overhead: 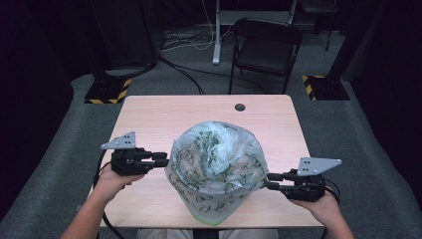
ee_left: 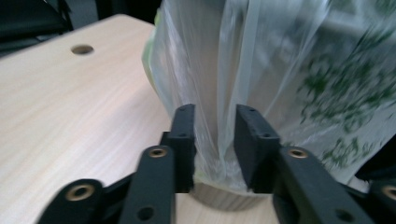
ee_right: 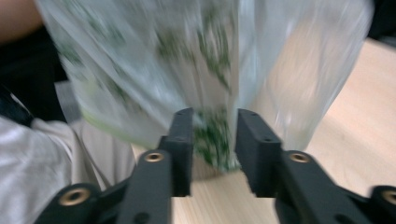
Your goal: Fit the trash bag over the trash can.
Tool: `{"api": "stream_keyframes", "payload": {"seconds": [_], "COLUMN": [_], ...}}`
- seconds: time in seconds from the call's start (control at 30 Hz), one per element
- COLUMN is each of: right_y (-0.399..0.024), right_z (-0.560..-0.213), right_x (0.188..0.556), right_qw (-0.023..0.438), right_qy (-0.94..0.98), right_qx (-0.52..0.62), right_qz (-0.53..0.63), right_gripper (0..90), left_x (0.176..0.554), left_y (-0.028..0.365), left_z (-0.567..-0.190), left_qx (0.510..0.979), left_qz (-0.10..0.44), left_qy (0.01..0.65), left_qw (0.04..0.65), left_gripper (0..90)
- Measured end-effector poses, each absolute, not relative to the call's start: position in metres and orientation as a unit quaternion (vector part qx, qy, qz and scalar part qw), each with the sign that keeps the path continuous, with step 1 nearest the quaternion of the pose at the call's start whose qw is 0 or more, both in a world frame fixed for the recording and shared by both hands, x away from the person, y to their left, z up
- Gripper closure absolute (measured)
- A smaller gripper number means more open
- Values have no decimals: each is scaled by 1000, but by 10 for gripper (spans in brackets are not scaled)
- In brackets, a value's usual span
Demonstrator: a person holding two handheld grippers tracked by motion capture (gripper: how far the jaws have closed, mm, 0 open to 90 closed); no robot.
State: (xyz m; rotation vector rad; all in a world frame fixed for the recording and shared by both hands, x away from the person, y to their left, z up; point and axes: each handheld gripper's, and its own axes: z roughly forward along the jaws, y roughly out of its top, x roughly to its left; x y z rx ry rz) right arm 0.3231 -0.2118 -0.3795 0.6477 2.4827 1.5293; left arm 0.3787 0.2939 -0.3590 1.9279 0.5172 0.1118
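A large translucent plastic bag (overhead: 216, 167), printed with green leafy patterns, stands on the tabletop (overhead: 154, 119) between the two grippers, near the edge closest to the person. It seems to be draped over a round, light-coloured container whose base shows just ahead of the jaws in the left gripper view; what the container is cannot be told.

The left gripper (overhead: 160, 159) is held level against the bag's left flank. In the left gripper view (ee_left: 214, 135) its jaws are seen partly open, with a gathered fold of film running between them; a gap shows on either side of the fold, so the film appears to be straddled rather than pinched. The right gripper (overhead: 271, 181) meets the bag's right flank lower down. In the right gripper view (ee_right: 214, 135) its jaws are likewise partly open, with printed film between them and no clear pressing of the pads; the picture is blurred, so contact cannot be ruled out.

The step in hand is judged to be taking hold of the bag's sides. For it to be done well, a generous pleat of film should be gathered deep between the pads before closing, since thin film slips out of a shallow bite. Both sides should be gripped at a matched height and pulled evenly, so that the container is not tipped.

The film is thin, glossy, crinkled and limp. The tabletop is smooth pale wood-grain laminate with a round cable hole (overhead: 240, 107) well beyond the jaws.
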Motion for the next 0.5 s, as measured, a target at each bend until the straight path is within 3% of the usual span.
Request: {"api": "stream_keyframes", "payload": {"seconds": [0.23,0.5], "right_y": [-216,-191], "right_z": [-342,-307], "right_x": [313,317], "right_qw": [88,102], "right_qy": [807,803], "right_qx": [197,173], "right_qz": [549,561], "right_gripper": [555,481], "left_x": [375,376], "left_y": [294,271], "left_z": [-328,-302], "left_qx": [797,799], "left_qz": [75,92], "left_qy": [217,188], "left_qw": [559,563], "left_gripper": [519,445]}}
